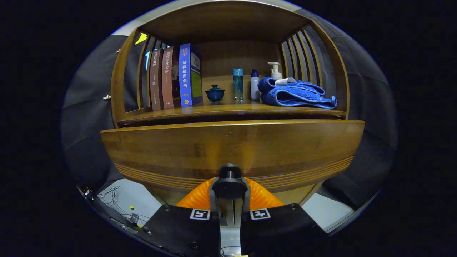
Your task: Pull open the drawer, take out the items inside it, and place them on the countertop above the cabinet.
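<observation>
Drawer (232, 146) front fills the space just ahead of your gripper (230, 185), pulled slightly out below the tabletop (228, 111). Your jaws are closed on its dark knob (230, 172), fingers pressing either side.

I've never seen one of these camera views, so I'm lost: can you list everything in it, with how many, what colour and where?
Cabinet: one, brown wood, ahead of the fingers.
Drawer: one, brown wood, its front pulled out toward the gripper.
Knob: one, dark, on the drawer front, between the fingers.
Books: three upright, two brown and one blue, left on the countertop.
Lidded cup: one, dark blue, beside the books.
Tall bottle: one, teal, mid countertop.
Small bottle: one, white with blue cap, next to it.
Pump bottle: one, white, behind the towel.
Towel: one, blue, folded, right on the countertop.
Cables: several, on the floor lower left.
Gripper: one, fingers closed on the knob.
</observation>
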Demonstrator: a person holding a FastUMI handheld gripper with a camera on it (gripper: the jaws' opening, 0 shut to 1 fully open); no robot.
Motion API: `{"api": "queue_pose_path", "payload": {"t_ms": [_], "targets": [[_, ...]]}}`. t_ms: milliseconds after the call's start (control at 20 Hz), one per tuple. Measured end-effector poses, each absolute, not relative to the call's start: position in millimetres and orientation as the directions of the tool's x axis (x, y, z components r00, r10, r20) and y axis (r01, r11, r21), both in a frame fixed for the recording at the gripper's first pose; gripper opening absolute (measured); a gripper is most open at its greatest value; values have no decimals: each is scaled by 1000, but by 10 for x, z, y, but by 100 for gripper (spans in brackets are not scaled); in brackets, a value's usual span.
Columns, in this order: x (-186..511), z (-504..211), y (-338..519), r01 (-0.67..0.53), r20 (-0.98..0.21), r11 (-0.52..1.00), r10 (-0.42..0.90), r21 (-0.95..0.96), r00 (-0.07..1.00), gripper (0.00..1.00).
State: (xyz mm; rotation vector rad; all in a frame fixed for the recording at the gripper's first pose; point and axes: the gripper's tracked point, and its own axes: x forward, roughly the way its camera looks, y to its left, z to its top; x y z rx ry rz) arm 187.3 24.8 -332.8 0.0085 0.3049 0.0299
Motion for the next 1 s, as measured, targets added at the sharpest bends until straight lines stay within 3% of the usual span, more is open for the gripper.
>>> {"api": "queue_pose_path", "payload": {"t_ms": [1000], "targets": [[916,-3373,221,-17,-321,1000,23,20,947,26]]}}
